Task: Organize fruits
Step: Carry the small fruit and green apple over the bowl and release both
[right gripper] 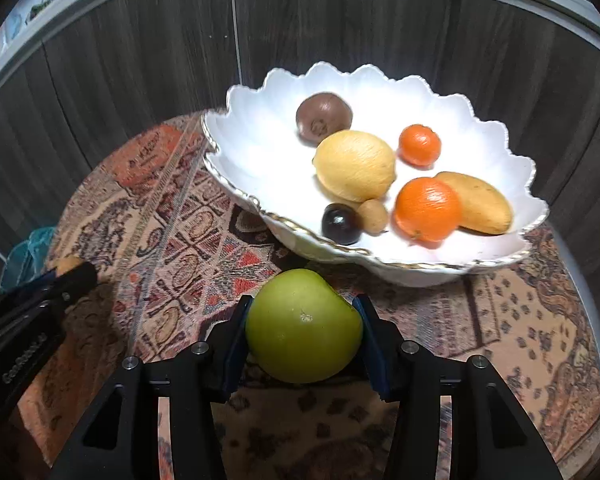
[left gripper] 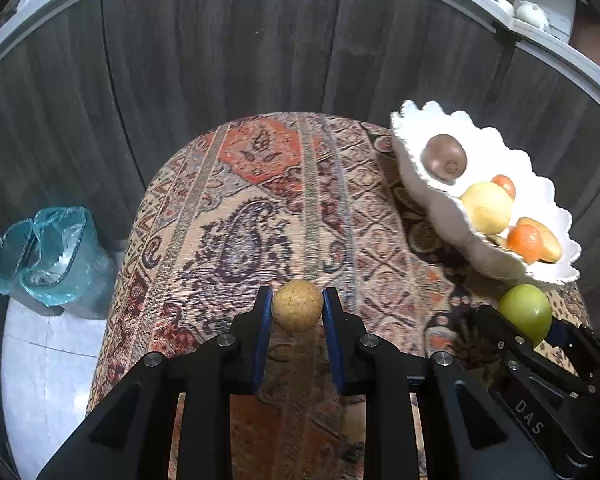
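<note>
patterned tablecloth, teal-lined bin, dark wood panelling

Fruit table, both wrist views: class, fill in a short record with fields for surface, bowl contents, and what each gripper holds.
surface: round table with patterned cloth
bowl: white scalloped bowl, on the cloth
in bowl: kiwi, lemon, two oranges, mango, dark plum, small tan fruit
left gripper: shut on small tan ball-shaped fruit
right gripper: shut on green apple, just in front of the bowl
beside table: bin with blue bag
</note>
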Demonstrator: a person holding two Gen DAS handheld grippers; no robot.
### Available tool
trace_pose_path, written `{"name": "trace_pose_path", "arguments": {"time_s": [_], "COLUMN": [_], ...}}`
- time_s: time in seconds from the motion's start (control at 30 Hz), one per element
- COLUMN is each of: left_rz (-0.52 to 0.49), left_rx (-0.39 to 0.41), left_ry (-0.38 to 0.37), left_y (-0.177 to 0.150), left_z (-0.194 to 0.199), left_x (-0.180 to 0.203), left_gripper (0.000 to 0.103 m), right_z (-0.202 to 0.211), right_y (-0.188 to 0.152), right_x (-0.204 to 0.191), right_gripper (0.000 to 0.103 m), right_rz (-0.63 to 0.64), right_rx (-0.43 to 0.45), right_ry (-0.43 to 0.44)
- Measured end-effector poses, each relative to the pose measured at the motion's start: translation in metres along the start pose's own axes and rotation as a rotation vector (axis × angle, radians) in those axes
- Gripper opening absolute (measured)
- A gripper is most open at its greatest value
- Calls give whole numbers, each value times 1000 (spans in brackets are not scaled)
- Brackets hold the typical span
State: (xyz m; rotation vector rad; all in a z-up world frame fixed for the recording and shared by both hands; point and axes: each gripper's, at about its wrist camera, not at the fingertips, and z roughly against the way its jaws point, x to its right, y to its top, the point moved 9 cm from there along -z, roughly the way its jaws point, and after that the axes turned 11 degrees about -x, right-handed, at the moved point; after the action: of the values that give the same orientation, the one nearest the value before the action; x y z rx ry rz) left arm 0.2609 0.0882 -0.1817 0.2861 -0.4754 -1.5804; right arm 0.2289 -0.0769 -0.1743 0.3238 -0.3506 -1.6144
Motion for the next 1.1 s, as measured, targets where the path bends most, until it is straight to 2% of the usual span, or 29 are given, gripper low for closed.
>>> {"name": "trace_pose_path", "arguments": {"time_s": [0.27, 0.57, 0.8, 1.1], "left_rz": [-51, -116, -161, -179], "left_rx": [27, 58, 66, 60], "left_ry": [-15, -39, -49, -39], "left_y": [2, 27, 54, 86], "left_z": [29, 44, 39, 13], "left_x": [37, 88, 122, 145], "left_gripper": [25, 25, 25, 25], "right_z": [40, 73, 80, 66], "right_y": [5, 25, 51, 89], "right_x": [24, 64, 94, 117], "right_gripper": [50, 50, 50, 50], "right_rz": [-26, -46, -56, -53], "right_rx": [55, 129, 165, 187], "right_ry": [38, 15, -5, -10]}}
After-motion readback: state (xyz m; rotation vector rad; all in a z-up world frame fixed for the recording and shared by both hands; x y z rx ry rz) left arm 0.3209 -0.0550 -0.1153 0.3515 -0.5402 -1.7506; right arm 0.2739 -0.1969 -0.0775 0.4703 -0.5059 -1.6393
